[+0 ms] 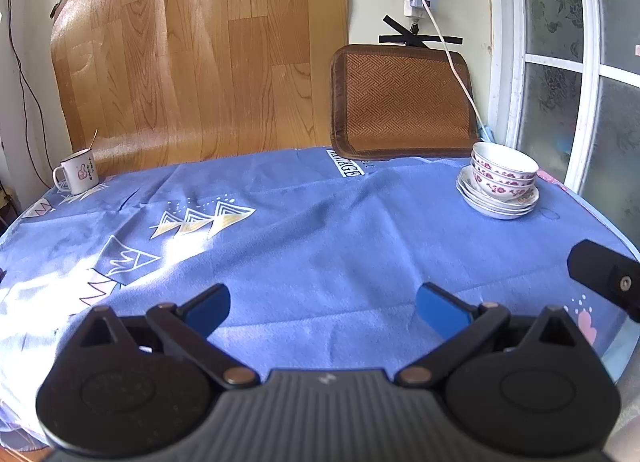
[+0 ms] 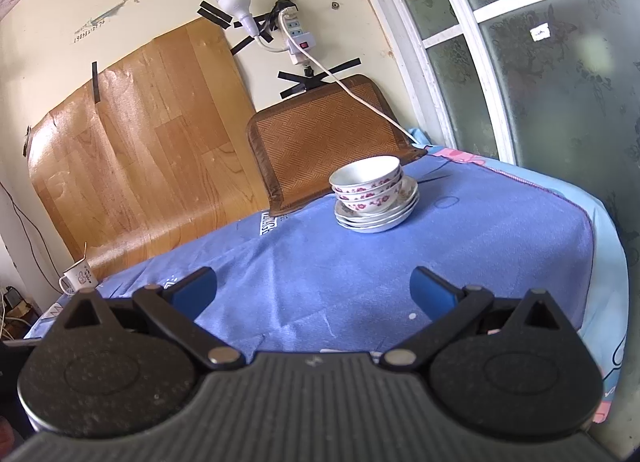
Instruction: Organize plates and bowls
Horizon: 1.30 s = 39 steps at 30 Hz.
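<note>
at the near edge of the table, left gripper (image 1: 323, 312) spread wide and holding nothing, hovering over bare blue tablecloth (image 1: 312, 229); right gripper (image 2: 314, 292) likewise wide and empty, well apart from the crockery; farther out, toward the far right corner by the window, three floral bowls (image 2: 366, 183) nested together and set on a stack of plates (image 2: 378, 217); to the far left, a lone mug (image 1: 78, 171), untouched; judging by this, stacking looks essentially done, with nothing loose left to gather; possibly only moving the pile remains, though cannot say.
</note>
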{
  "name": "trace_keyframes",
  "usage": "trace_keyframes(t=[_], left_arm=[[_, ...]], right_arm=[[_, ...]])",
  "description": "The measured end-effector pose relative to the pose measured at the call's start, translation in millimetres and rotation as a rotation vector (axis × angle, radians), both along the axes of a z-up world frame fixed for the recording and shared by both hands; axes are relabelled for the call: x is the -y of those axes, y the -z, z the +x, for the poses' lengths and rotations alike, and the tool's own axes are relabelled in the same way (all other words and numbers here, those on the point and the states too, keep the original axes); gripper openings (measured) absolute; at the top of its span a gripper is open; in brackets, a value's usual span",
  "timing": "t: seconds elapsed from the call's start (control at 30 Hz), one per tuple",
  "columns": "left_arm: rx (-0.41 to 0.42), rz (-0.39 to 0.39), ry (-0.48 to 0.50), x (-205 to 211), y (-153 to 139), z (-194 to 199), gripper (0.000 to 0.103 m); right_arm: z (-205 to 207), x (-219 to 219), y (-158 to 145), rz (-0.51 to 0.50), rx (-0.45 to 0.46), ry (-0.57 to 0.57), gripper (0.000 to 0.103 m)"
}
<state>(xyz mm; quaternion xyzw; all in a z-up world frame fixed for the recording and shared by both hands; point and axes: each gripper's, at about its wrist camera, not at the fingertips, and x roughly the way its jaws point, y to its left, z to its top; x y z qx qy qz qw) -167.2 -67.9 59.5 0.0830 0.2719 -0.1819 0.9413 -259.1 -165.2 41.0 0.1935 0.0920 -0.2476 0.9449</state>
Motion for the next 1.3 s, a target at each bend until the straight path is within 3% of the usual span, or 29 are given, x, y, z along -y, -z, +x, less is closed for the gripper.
trace_keyframes(t=[0.33, 1.3], left_arm=[[-0.012, 0.0, 0.003, 0.4, 1.4, 0.0, 0.103], [-0.041, -0.003, 0.014, 0.3, 2.3, 1.0, 0.103]], right_arm=[[0.3, 1.2, 0.7, 0.004, -0.012, -0.003, 0.094], [-2.0, -2.4, -0.9, -0.011, 0.004, 0.006, 0.093]])
